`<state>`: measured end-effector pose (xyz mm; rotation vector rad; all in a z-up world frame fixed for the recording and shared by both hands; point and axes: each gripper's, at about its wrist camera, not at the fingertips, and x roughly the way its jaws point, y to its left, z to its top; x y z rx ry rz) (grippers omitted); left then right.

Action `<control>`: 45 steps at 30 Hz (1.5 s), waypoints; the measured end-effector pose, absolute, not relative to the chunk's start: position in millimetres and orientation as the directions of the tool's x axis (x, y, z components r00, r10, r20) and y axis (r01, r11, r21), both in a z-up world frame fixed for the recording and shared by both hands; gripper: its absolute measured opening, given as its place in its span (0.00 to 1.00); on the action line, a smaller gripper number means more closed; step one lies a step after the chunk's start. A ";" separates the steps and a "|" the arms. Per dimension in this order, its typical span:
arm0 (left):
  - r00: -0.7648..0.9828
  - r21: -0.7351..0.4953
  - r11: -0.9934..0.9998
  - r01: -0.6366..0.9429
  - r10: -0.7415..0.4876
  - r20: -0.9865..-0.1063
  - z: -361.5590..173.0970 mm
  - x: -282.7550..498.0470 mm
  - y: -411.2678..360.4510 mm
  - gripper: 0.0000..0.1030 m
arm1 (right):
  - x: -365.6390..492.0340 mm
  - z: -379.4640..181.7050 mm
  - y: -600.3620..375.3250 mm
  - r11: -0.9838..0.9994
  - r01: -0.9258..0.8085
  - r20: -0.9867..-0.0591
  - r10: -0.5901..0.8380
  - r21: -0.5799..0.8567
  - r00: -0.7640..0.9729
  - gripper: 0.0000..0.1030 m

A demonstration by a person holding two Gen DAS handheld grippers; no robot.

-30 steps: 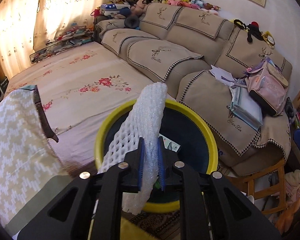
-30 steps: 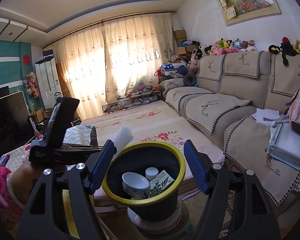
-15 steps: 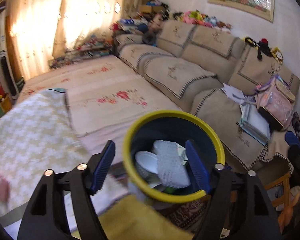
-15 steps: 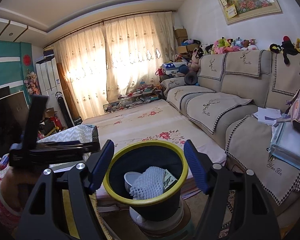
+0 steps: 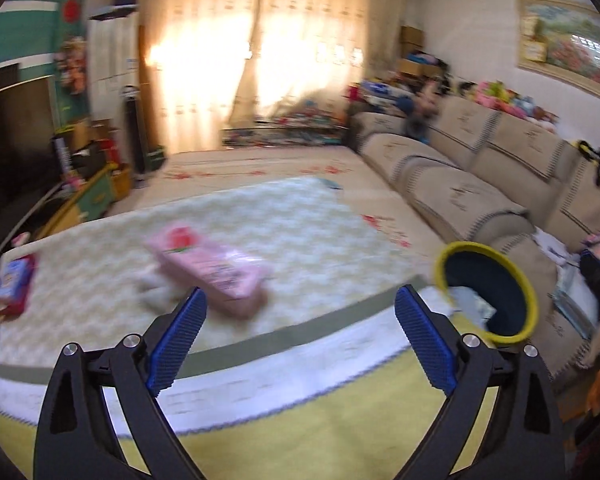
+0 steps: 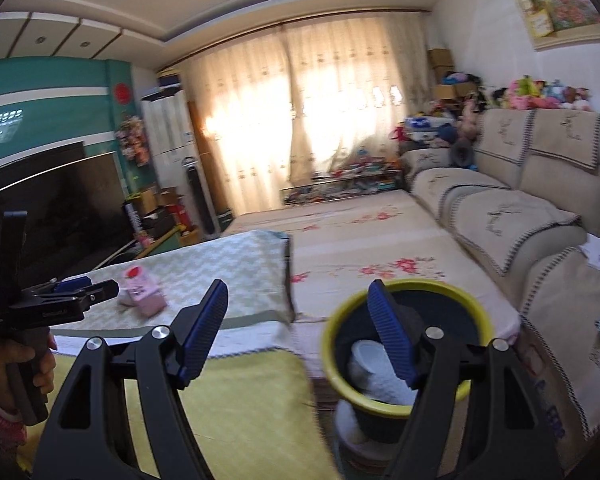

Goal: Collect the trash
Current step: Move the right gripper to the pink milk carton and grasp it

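Observation:
The yellow-rimmed dark trash bin [image 6: 440, 285] stands on the floor beside the table, with the white foam net [image 6: 376, 372] lying inside it. My right gripper [image 6: 297, 286] hovers open just in front of the bin, nothing between its fingers. My left gripper [image 5: 300, 292] has its jaws opening wide and empty, pointing at a pink pack [image 5: 208, 268] on the chevron table cloth [image 5: 300, 220]. A crumpled white scrap [image 5: 156, 288] lies beside the pack. The bin [image 5: 476, 246] shows at the right in the left wrist view. In the right wrist view a hand [image 6: 24, 364] holds the left gripper [image 6: 88, 290] near the pink pack [image 6: 144, 292].
A red and blue packet [image 5: 14, 284] lies at the table's left edge. A yellow cloth [image 5: 300, 440] covers the near part. A beige sofa [image 5: 460, 192] runs along the right wall. A dark TV [image 6: 60, 208] stands on the left.
My left gripper let the foam net drop into the bin, opened wide and swung left toward the table and the pink pack. My right gripper shifted left, still open.

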<state>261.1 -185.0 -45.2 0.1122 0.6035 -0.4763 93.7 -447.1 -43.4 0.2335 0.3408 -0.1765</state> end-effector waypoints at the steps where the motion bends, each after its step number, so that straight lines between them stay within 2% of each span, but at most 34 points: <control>1: 0.734 -0.032 0.902 0.430 -0.370 -0.569 -46.7 265.2 -166.6 0.92 | 103.8 -41.3 -437.0 0.966 0.176 -0.351 -0.100 0.191 0.931 0.67; 10: 0.804 -0.008 0.978 0.207 -0.175 -0.569 -69.9 298.6 -43.8 0.92 | 188.5 -38.1 -359.8 0.979 -0.110 -0.389 0.171 0.175 0.905 0.67; 13: 0.803 -0.032 0.984 0.176 -0.162 -0.574 -79.5 304.8 -25.1 0.92 | 209.9 -42.9 -336.3 0.976 -0.168 -0.395 0.209 0.136 0.895 0.67; 18: 0.797 -0.064 0.983 0.173 -0.177 -0.577 -89.3 309.1 -21.1 0.92 | 260.2 -58.1 -304.1 0.952 -0.277 -0.459 0.306 0.132 0.834 0.67; 23: 0.810 -0.021 0.985 0.170 -0.151 -0.567 -90.6 304.4 -29.1 0.93 | 304.0 -78.8 -278.8 0.945 -0.310 -0.532 0.314 0.100 0.786 0.68; 27: 0.811 -0.020 0.985 0.170 -0.152 -0.565 -88.1 302.6 -31.5 0.94 | 341.3 -98.5 -263.7 0.947 -0.310 -0.632 0.295 0.090 0.717 0.68; 31: 0.815 -0.009 0.985 0.174 -0.149 -0.560 -86.7 299.7 -34.6 0.95 | 355.8 -101.6 -254.2 0.950 -0.309 -0.646 0.258 0.035 0.719 0.71; 33: 0.817 -0.004 0.984 0.178 -0.150 -0.557 -85.9 298.2 -35.7 0.95 | 363.9 -103.3 -252.2 0.950 -0.312 -0.656 0.251 0.025 0.712 0.77; 45: 0.807 -0.015 0.985 0.171 -0.149 -0.572 -87.2 299.2 -35.7 0.95 | 386.8 -109.7 -260.5 0.950 -0.310 -0.683 0.259 0.051 0.683 0.78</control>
